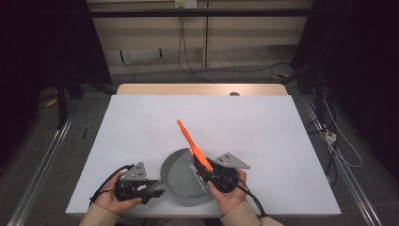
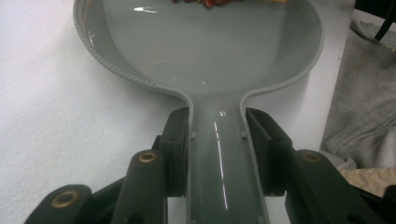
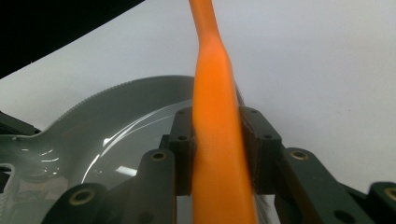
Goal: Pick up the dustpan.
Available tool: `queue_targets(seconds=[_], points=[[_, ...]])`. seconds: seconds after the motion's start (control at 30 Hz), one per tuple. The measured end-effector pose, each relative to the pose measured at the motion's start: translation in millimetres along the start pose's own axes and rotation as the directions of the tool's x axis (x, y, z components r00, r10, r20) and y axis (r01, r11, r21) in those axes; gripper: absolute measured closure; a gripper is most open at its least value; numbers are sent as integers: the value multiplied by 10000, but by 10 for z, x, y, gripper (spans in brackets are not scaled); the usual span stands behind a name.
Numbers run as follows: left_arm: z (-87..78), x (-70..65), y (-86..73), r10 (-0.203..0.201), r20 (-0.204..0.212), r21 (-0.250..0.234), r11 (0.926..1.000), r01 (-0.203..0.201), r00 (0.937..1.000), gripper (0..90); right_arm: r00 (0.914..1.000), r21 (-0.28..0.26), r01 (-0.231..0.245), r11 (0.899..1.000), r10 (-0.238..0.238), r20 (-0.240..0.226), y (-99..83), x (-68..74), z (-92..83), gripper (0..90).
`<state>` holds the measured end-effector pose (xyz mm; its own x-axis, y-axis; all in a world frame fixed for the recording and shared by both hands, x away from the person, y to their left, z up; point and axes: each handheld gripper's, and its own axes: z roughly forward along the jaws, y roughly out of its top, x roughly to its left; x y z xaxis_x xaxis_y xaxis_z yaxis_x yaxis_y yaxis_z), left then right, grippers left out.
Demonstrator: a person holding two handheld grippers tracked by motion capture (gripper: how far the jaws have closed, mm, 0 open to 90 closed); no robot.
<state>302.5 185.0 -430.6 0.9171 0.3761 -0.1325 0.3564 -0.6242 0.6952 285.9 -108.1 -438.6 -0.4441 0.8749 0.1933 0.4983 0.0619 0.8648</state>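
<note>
left gripper [image 2: 217, 154] clamps pan handle [image 2: 219, 158]; right gripper [image 3: 217, 154] clamps orange spatula [image 3: 217, 140].

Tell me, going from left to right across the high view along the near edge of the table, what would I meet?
The left gripper, shut on the pan's handle → the round grey pan → the right gripper, clamped on the long orange utensil → bare white tabletop.

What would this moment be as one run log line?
left hand-held gripper: shut on grey pan handle | right hand-held gripper: shut on orange tool, angled over pan | surface: white table
</note>
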Motion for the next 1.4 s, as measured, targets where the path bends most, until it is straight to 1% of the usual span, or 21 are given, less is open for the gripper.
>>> queue_targets(seconds=[0.1, 0.17, 0.2, 0.27, 0.33, 0.4, 0.43, 0.5, 0.6, 0.7, 0.73, 0.9, 0.97, 1.03, 1.07, 1.17, 1.2, 1.27, 1.3, 1.37, 1.4], points=[[2, 3, -6, -35, 30, 32, 10000, 35, 10000, 622, 9998, -49, 211, 9998, -211, 12, 14, 43, 26, 691], [5, 2, -10, -38, 14, 10, 10000, 38, 10000, 622, 9998, -112, 166, 9998, -167, -98, 36, 76, 42, 693], [7, 3, -13, -35, 22, 13, 10000, 35, 10000, 622, 9996, -180, 252, 9995, -254, -137, 49, 95, 49, 694], [9, 4, -19, 28, -25, 103, 9999, -28, 10000, 622, 9991, -144, 83, 9999, -89, -424, 76, 139, 66, 700], [12, 2, -29, 5, 25, 19, 10000, -5, 10000, 621, 9983, -197, 348, 9992, -356, -463, 88, 183, 86, 704], [9, 0, -34, 13, 24, 41, 10000, -13, 10000, 621, 9979, -242, 163, 9996, -177, -617, 95, 171, 102, 705], [15, -2, -37, 5, 0, 16, 10000, -5, 10000, 621, 9976, -287, 159, 9995, -178, -665, 102, 160, 103, 704], [23, -5, -37, 39, -32, 108, 9999, -39, 10000, 620, 9961, -431, -26, 9991, -13, -886, 125, 124, 87, 705], [20, 0, -34, -16, 16, 85, 10000, 15, 10000, 621, 9957, -630, 39, 9980, -97, -917, 205, 73, 19, 706], [17, 6, -33, -15, 57, 96, 10000, 14, 10000, 621, 9969, -838, 191, 9963, -254, -744, 274, -46, -47, 706], [12, 9, -33, -23, 48, 122, 9999, 22, 10000, 621, 9977, -868, 262, 9959, -314, -593, 287, -94, -69, 706], [1, 22, -34, -63, -34, 174, 9998, 63, 10000, 623, 9992, -1017, 282, 9944, -308, -241, 284, -343, -134, 706], [8, 23, -37, -129, -9, 148, 9998, 129, 9999, 623, 9990, -916, 452, 9948, -456, -29, 264, -425, -140, 706], [10, 22, -37, -105, -30, 137, 9999, 105, 9999, 622, 9995, -877, 314, 9956, -310, 64, 243, -505, -144, 706], [13, 22, -41, -120, -56, 70, 9999, 120, 9999, 621, 9994, -860, 347, 9957, -338, 117, 237, -539, -147, 706], [29, 12, -37, 20, -244, 146, 9999, -16, 9997, 612, 9992, -817, 366, 9960, -350, 210, 221, -604, -166, 706], [35, 11, -29, 30, -385, 225, 9997, -21, 9993, 581, 9991, -793, 371, 9962, -354, 217, 217, -616, -172, 706], [62, 7, -13, 121, -453, 307, 9995, -107, 9989, 550, 9991, -774, 364, 9963, -346, 238, 215, -634, -181, 706], [75, 2, -2, 192, -400, 336, 9993, -179, 9990, 537, 9991, -769, 351, 9964, -331, 260, 217, -640, -187, 706], [105, -6, 15, 269, -488, 357, 9990, -252, 9984, 540, 9991, -826, 368, 9959, -350, 232, 222, -656, -197, 706], [110, -7, 23, 288, -579, 416, 9988, -264, 9979, 562, 9991, -814, 360, 9960, -342, 231, 224, -660, -202, 706]])
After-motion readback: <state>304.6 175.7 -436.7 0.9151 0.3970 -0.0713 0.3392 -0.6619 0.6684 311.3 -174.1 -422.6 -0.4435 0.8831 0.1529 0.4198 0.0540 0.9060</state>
